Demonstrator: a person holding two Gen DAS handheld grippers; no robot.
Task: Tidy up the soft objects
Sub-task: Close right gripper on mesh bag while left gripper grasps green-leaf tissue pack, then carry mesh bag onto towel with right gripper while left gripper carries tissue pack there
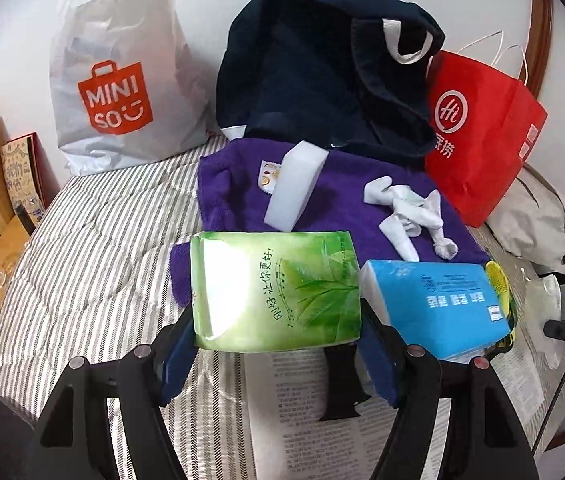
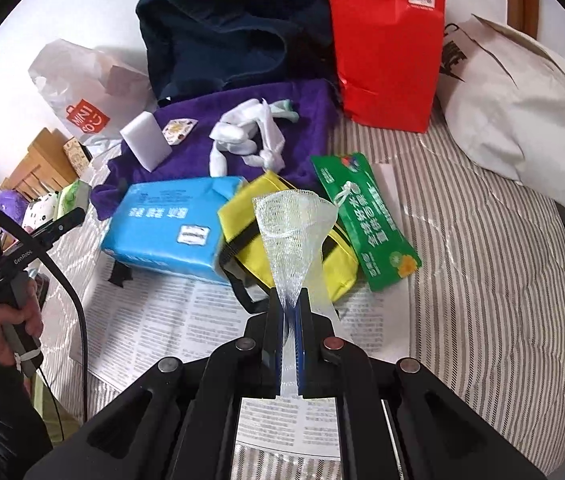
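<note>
Both fingers of the left gripper [image 1: 278,344] clasp a glossy green tissue pack [image 1: 276,290] from either side, lifted above the striped quilt [image 1: 94,264], while the right gripper [image 2: 291,312] pinches the narrow end of a white mesh net [image 2: 292,232] that fans upward into a cone. Beneath lies a printed newspaper [image 2: 170,320] spread over the quilted, grey-striped bedding, against a white wall. A fuzzy purple towel [image 1: 334,184] carries a white foam block [image 1: 294,186] and knotted white socks [image 1: 406,208]. Beside the green pack sits a slick blue tissue pack [image 1: 438,304]; behind stand a navy cloth bag [image 1: 322,64], a red paper bag [image 1: 478,132] and a white plastic bag [image 1: 122,68].
</note>
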